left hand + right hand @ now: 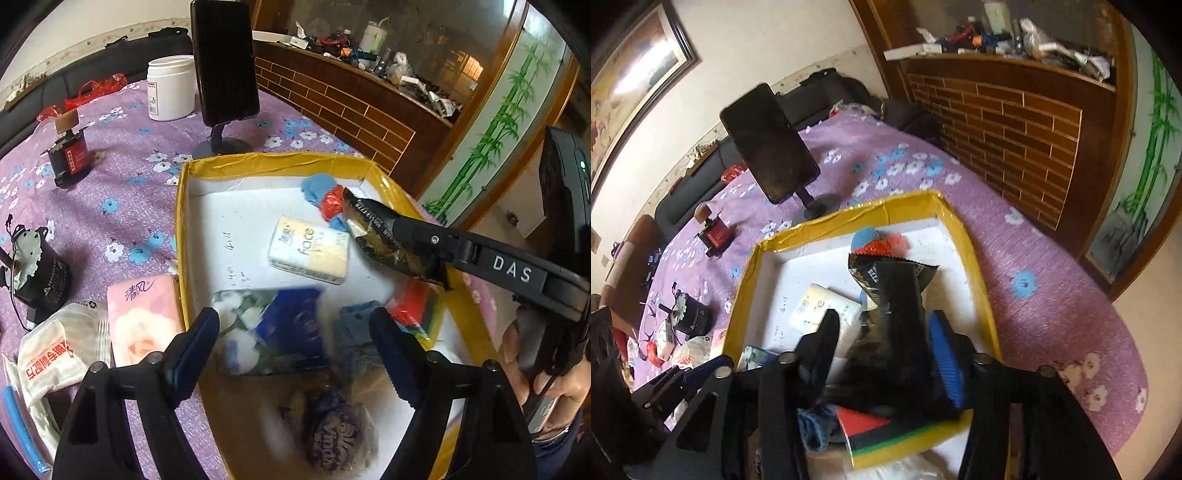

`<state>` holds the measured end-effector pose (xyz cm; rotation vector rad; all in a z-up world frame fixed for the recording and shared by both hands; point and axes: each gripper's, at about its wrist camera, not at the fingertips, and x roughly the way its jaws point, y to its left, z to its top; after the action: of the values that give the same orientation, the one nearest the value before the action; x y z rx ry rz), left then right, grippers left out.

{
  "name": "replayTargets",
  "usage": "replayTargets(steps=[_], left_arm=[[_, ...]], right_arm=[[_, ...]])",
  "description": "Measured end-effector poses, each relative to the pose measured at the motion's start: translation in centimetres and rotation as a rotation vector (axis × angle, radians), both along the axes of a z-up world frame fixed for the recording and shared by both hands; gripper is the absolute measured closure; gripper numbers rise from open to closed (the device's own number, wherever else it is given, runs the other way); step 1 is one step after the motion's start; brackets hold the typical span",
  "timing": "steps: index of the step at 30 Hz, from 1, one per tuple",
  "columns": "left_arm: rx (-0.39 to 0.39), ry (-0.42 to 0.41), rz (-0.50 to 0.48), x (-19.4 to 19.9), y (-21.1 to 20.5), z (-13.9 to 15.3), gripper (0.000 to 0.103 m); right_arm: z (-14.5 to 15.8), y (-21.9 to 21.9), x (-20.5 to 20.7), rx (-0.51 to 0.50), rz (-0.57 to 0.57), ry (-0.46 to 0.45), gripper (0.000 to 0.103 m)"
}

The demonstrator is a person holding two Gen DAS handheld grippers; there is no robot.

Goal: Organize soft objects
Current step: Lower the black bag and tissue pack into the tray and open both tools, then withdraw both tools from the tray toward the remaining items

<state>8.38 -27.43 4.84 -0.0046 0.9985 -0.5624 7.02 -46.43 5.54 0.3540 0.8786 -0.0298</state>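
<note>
A yellow-rimmed box [179, 229] with a white floor sits on the purple floral cloth. My left gripper [295, 339] is open over its near part, with a blurred blue-and-white tissue pack [273, 332] between and below the fingers, not touching them. My right gripper [882, 332] is shut on a black snack packet [897, 295] and holds it over the box; it also shows in the left wrist view [384, 236]. In the box lie a "face" tissue pack [310, 251], a blue-and-red knit toy [325, 195], a striped sponge [882, 432] and a blue cloth [354, 325].
Left of the box lie a pink tissue pack [142, 317] and a white wipes pouch [51, 354]. A phone on a stand [223, 62], a white jar [170, 88] and two small black devices [68, 155] stand on the cloth. A brick-pattern wooden counter [1015, 147] is behind.
</note>
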Motion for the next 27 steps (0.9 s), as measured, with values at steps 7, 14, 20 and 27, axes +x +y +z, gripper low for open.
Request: replayTargets(steps=[7,14,20,27], left_arm=[[-0.044,-0.023,0.025,-1.9,2.3,1.5,0.021],[-0.066,-0.034,0.075,-3.9,6.6,2.4,0.021],[-0.065,-0.049,0.159,-6.2,12.4,2.5,0.021],[-0.043,-0.032,0.401,-6.7,22.1,2.1,0.019]], right_arm=[[2.4,2.6,-3.4,0.104,0.062,-0.095,0.045],[2.9,6.7,-5.7,0.178,0.149,-0.127,0.045],[2.5,11.5,-7.2,0.194,0.266,-0.12,0.045],[1.4,17.8,-8.9,0.183,0.417,-0.109,0.045]])
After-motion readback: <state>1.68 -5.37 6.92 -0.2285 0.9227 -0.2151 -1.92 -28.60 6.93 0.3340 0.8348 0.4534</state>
